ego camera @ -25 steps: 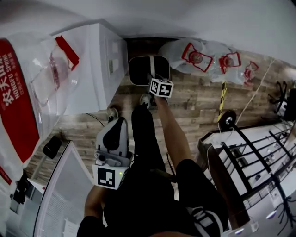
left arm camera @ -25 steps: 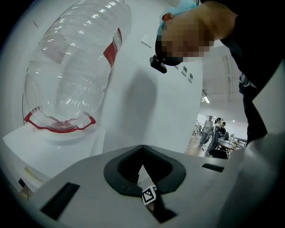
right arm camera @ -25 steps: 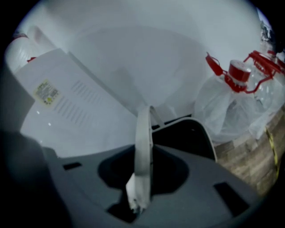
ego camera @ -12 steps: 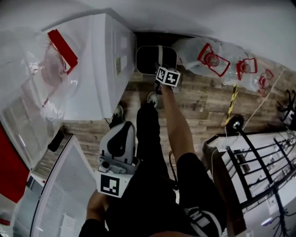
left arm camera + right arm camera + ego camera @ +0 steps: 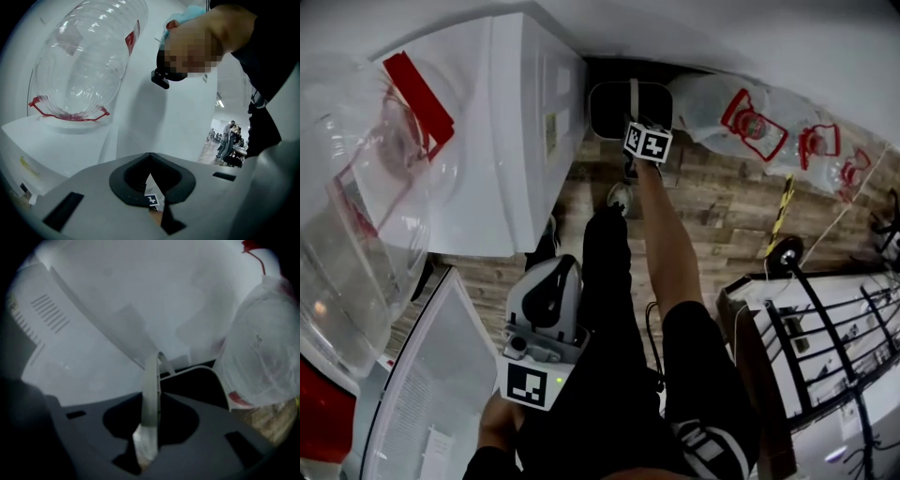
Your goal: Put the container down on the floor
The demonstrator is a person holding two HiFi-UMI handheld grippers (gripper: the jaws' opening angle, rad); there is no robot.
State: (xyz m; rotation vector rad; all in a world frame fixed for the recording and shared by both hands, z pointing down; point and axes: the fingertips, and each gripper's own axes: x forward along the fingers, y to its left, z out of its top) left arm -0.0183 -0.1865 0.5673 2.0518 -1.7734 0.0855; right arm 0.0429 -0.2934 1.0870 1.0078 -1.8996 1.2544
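Observation:
The container (image 5: pixel 614 112) is a dark bin with a pale rim and a pale strap handle (image 5: pixel 634 94). It hangs low over the wooden floor (image 5: pixel 722 216), in the corner beside the white water dispenser (image 5: pixel 511 141). I cannot tell whether its bottom touches the floor. My right gripper (image 5: pixel 641 131) reaches down at arm's length, shut on the handle (image 5: pixel 151 394), which runs up between its jaws to the rim (image 5: pixel 208 373). My left gripper (image 5: pixel 558 270) stays near the person's waist, shut (image 5: pixel 151 157) with nothing in it.
A large clear water bottle (image 5: pixel 356 216) with a red handle sits on the dispenser at the left (image 5: pixel 89 61). Bagged bottles (image 5: pixel 750 117) lie on the floor right of the container (image 5: pixel 262 348). A black wire rack (image 5: pixel 825 328) stands at the right. The person's shoes (image 5: pixel 619 197) are below.
The right arm has stretched further down, carrying the container lower beside the dispenser. The left gripper has dipped a little. Neither grip has changed.

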